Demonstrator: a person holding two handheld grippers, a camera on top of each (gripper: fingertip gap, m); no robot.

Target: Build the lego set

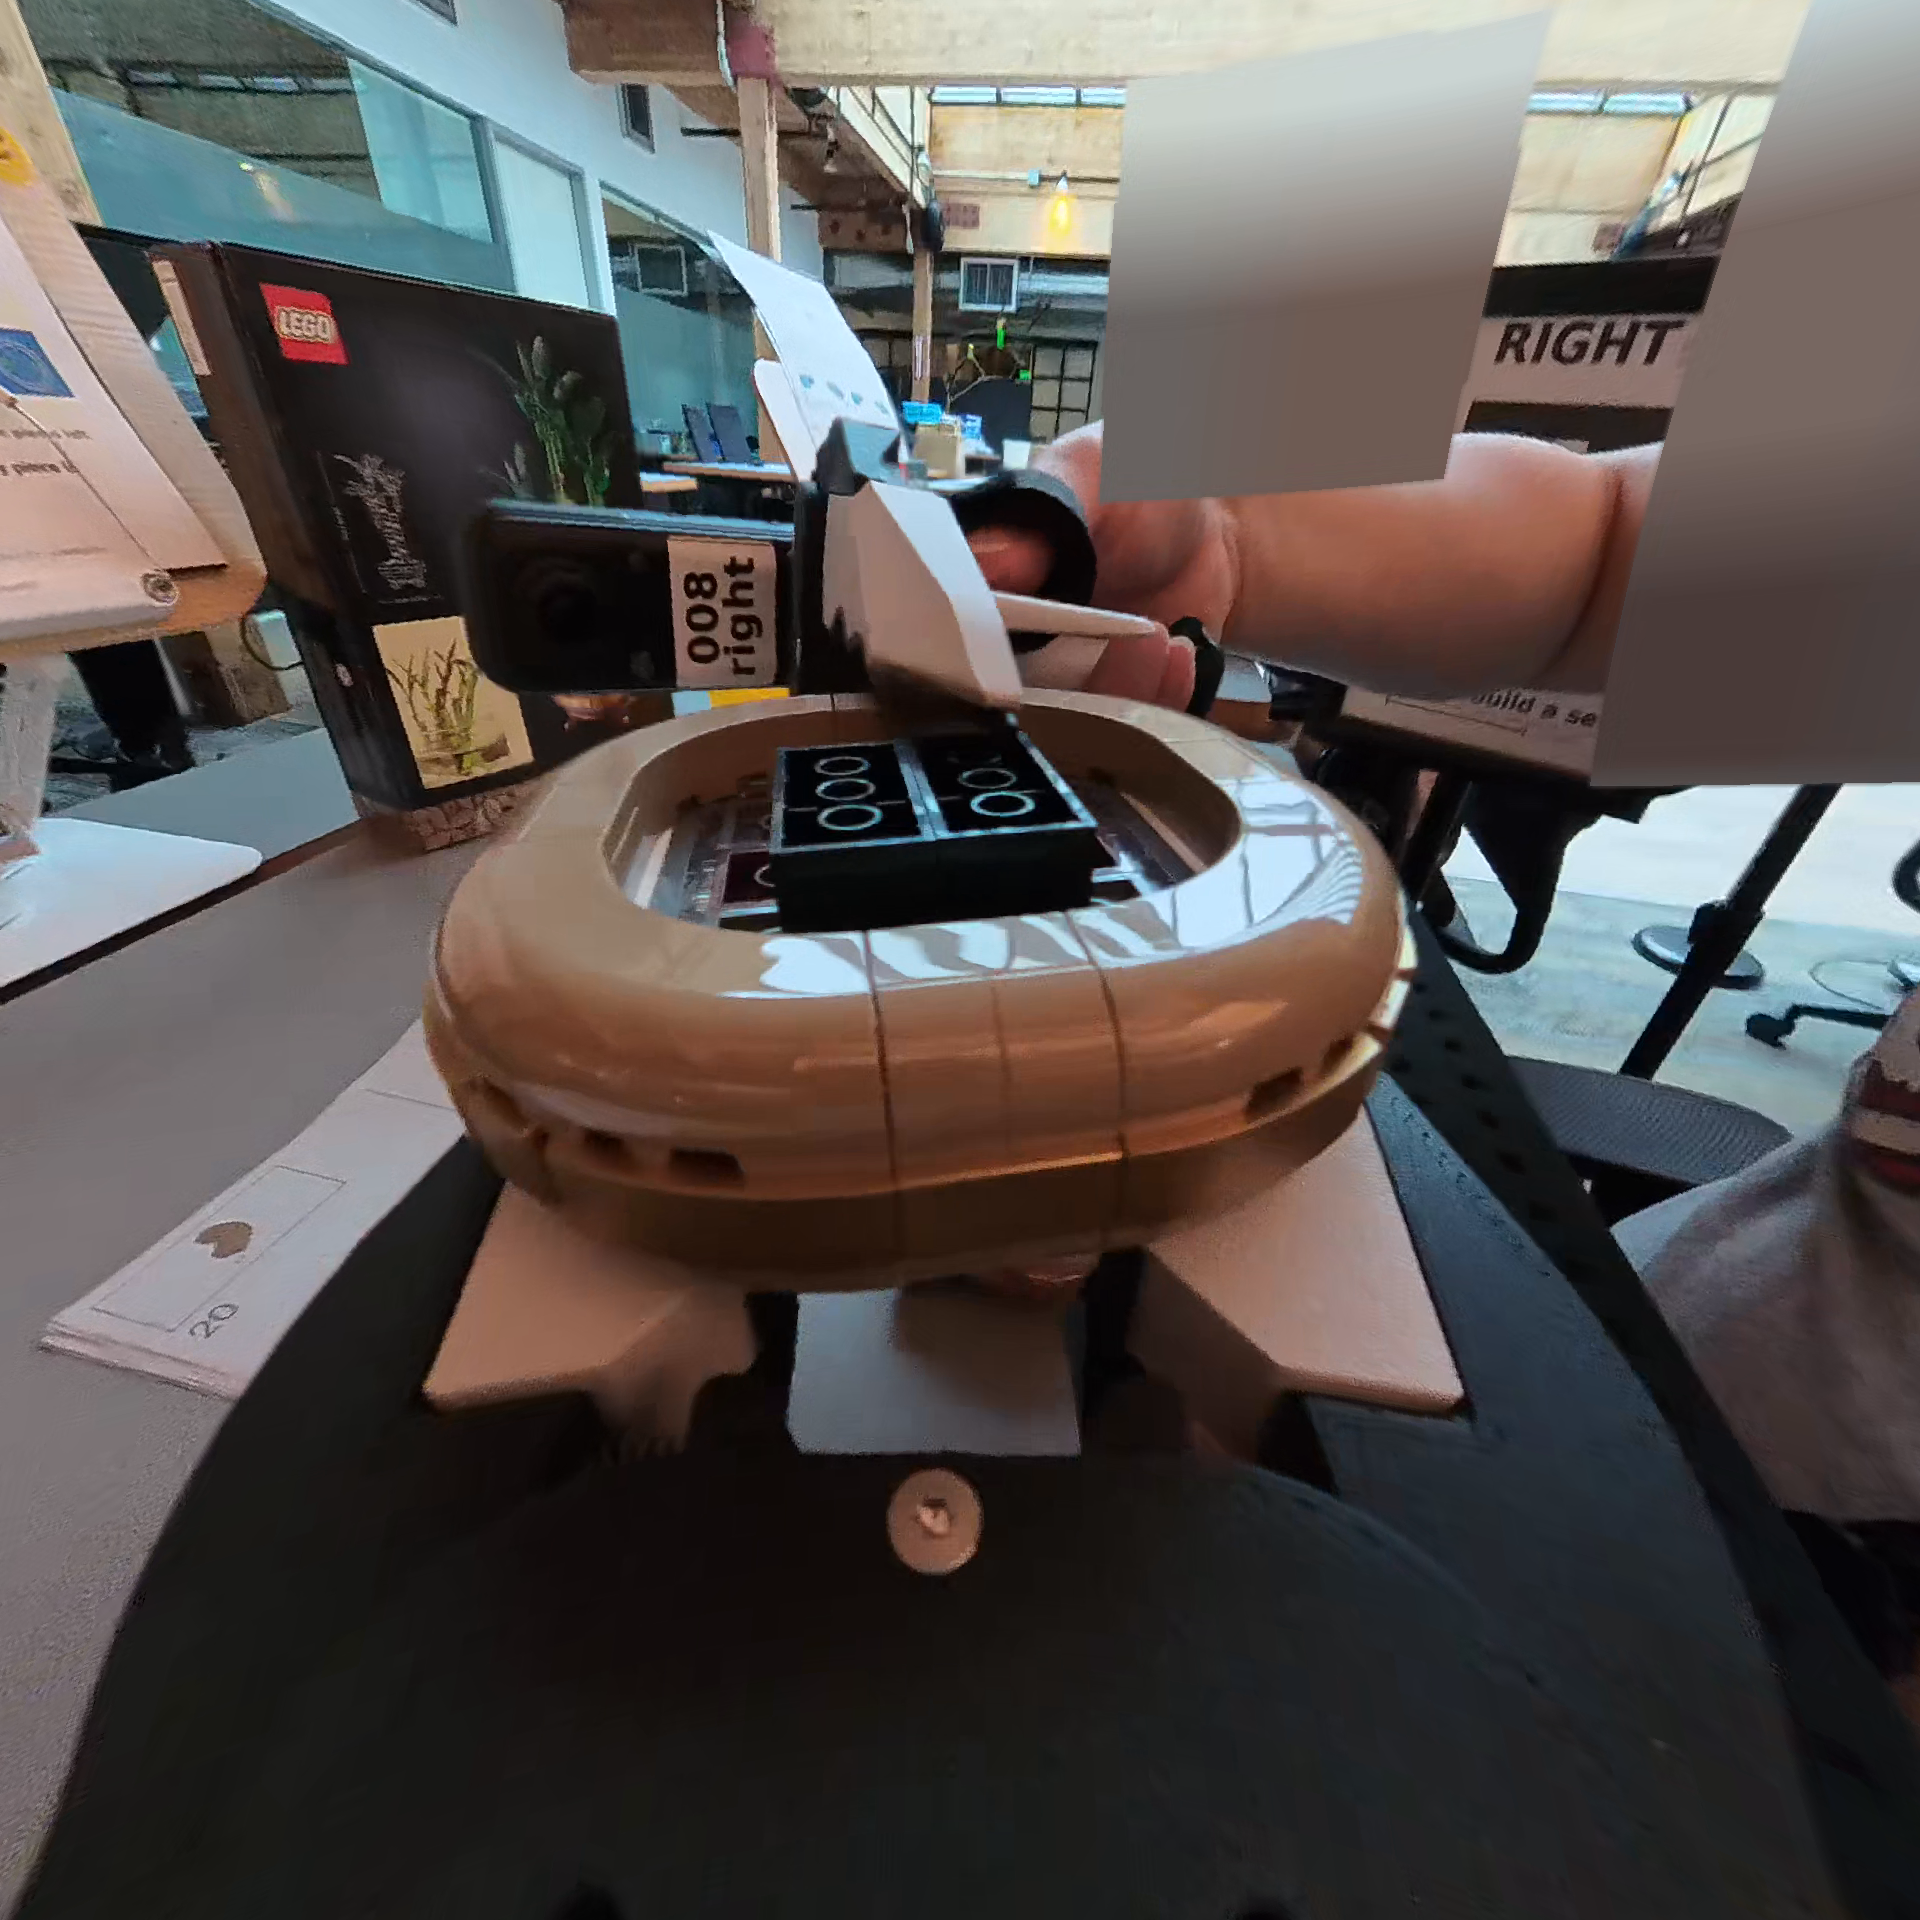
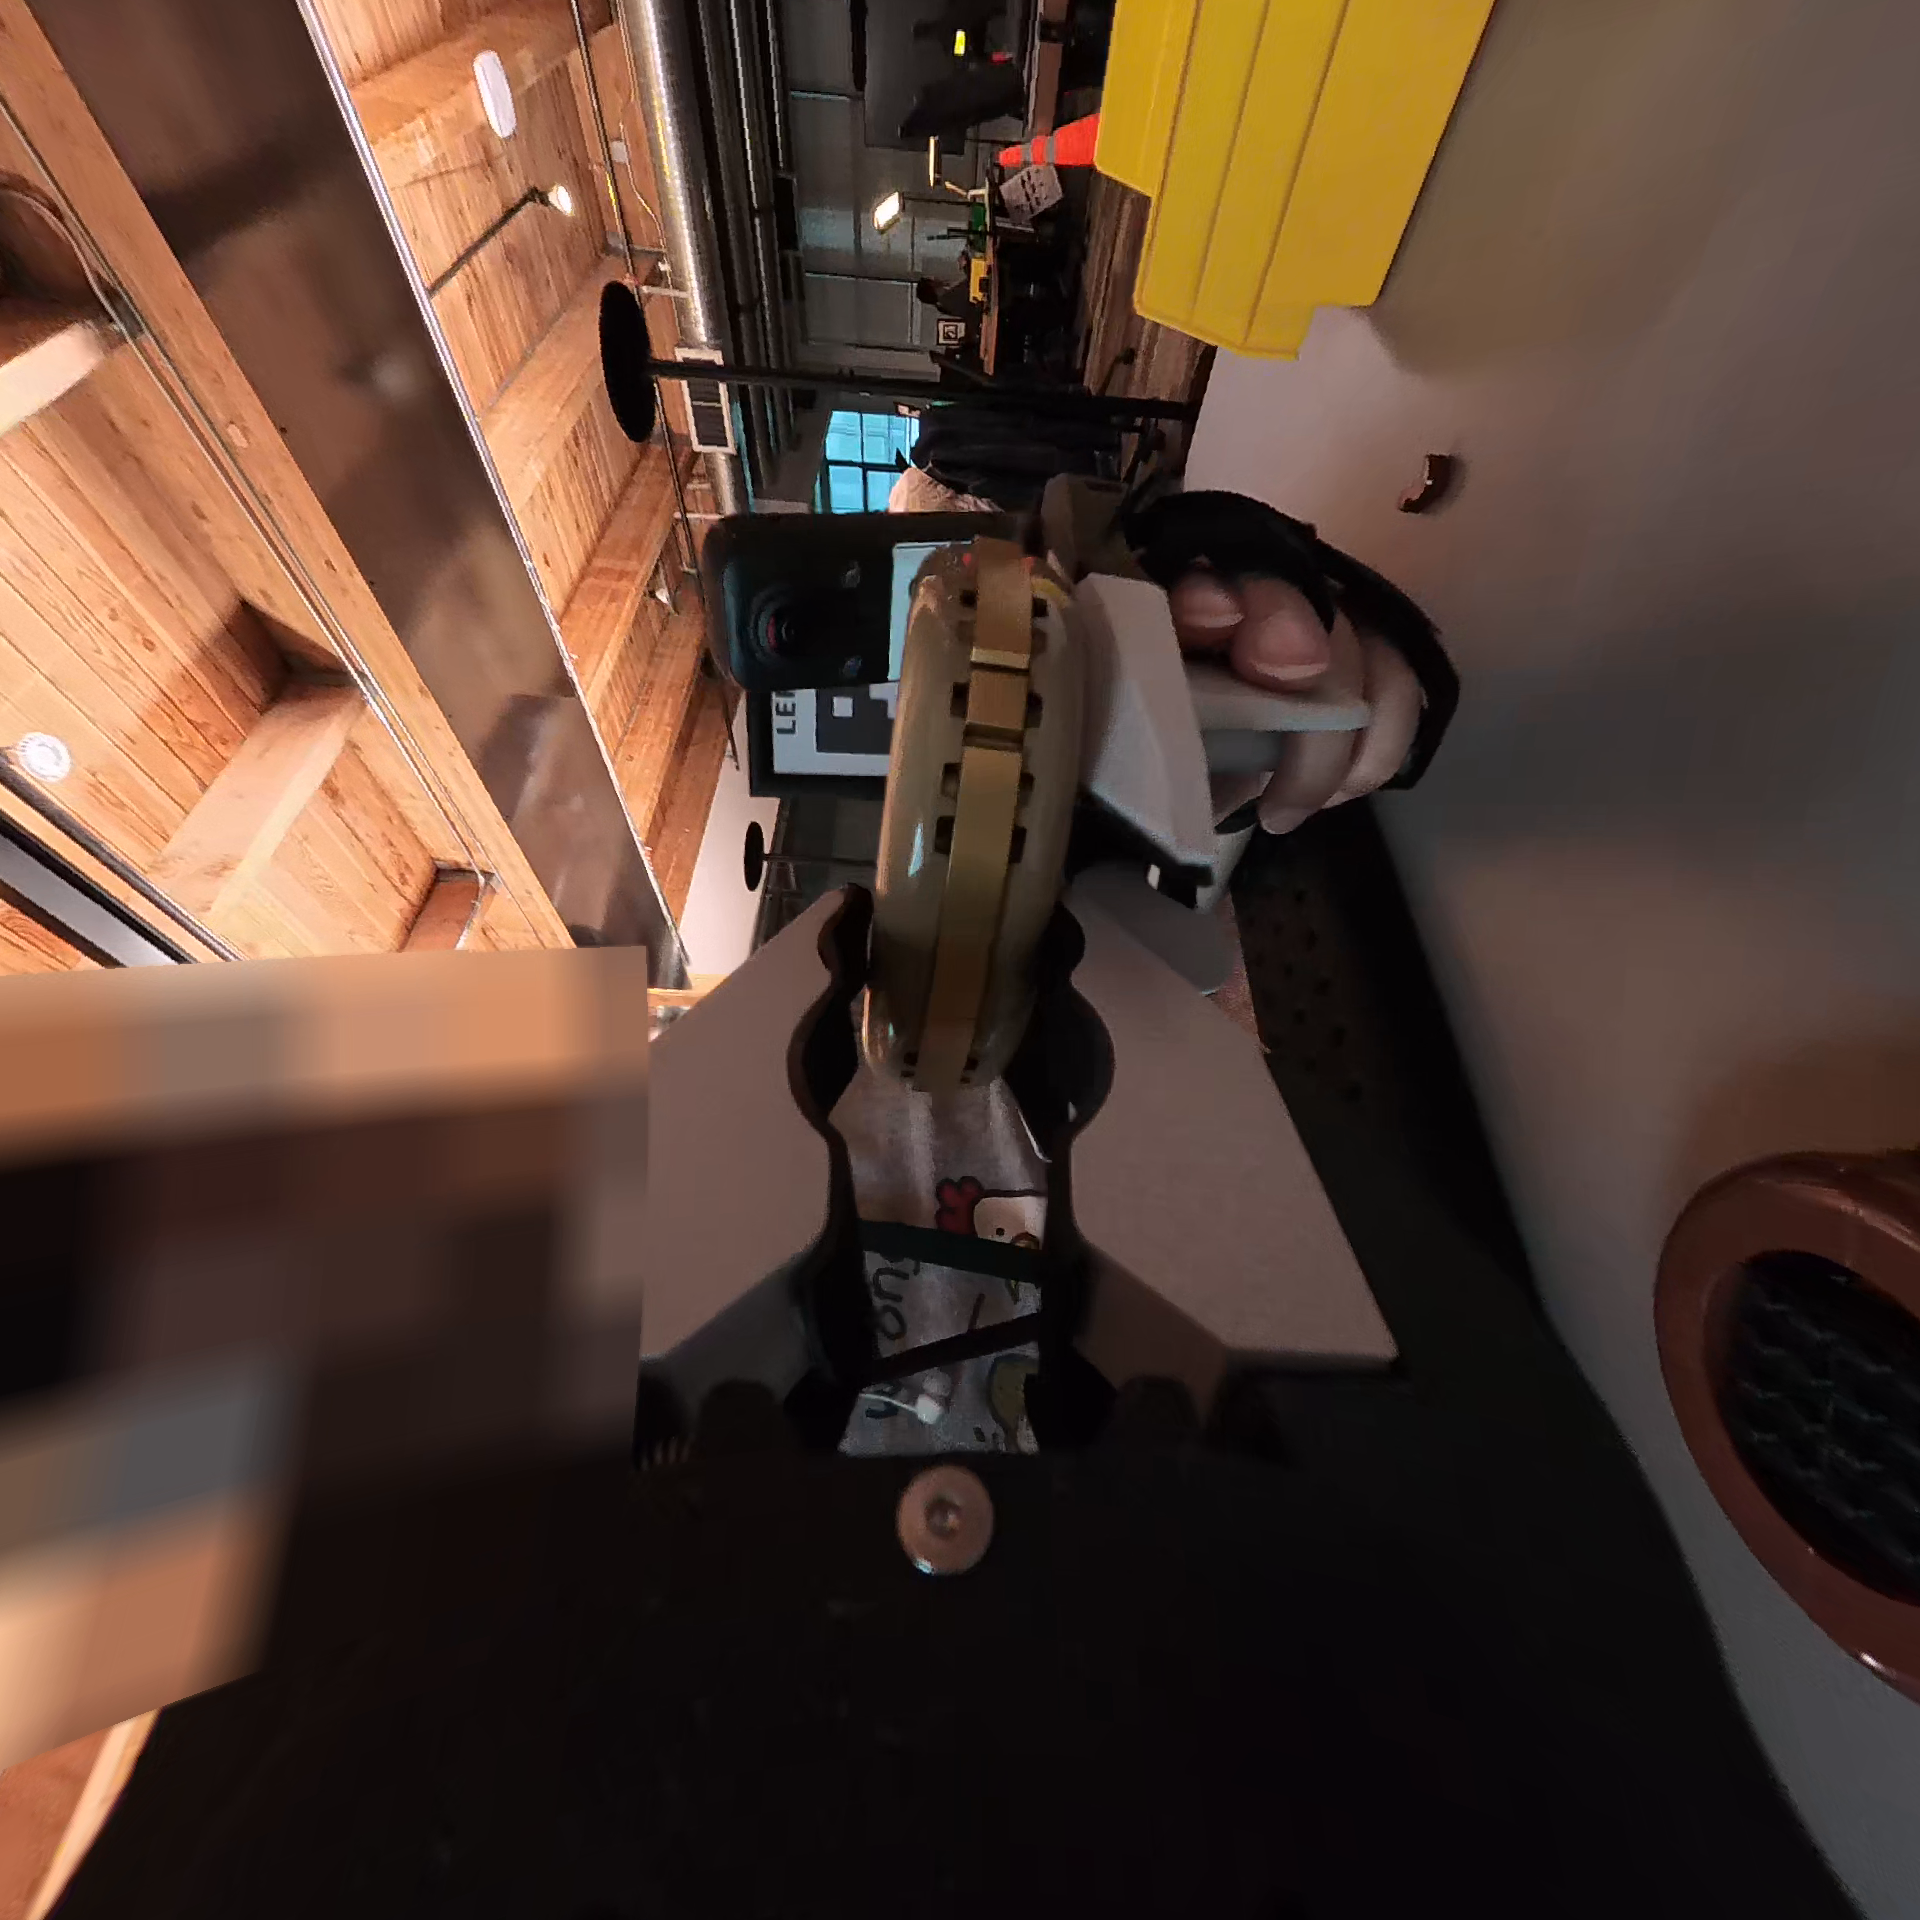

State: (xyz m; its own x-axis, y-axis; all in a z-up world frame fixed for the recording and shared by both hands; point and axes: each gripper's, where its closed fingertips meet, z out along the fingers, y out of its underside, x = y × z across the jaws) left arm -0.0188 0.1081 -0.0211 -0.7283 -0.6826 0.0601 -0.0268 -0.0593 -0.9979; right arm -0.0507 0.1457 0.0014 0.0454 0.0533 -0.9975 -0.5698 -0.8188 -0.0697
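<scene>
- Where the tan ring-shaped Lego pot (image 1: pixel 914 1039) fills the left wrist view, we see it lifted clear of the grey table (image 1: pixel 156 1039), its opening facing up and two black studded bricks (image 1: pixel 930 821) seated side by side in its hollow.
- We find the left gripper (image 1: pixel 935 1288) beneath the pot's near side, its two pale fingers (image 1: pixel 582 1309) spread to either side of the base; the contact itself is hidden, so we cannot tell whether the jaws bear on it.
- We see the right gripper (image 2: pixel 951 1049) in its own view closed on the pot's rim (image 2: pixel 956 831), one finger on each face of the edge-on ring.
- From the left wrist view, that same gripper reaches the far rim from behind, held by a hand (image 1: pixel 1164 582).
- Beyond the pot we note a black product box (image 1: pixel 416 499) standing on the table and a printed instruction sheet (image 1: pixel 239 1236) lying flat at the left.
- In the right wrist view, a brown round piece (image 2: pixel 1797 1423) lies on the table, well apart from the pot, and a yellow bin (image 2: pixel 1268 156) stands farther off.
</scene>
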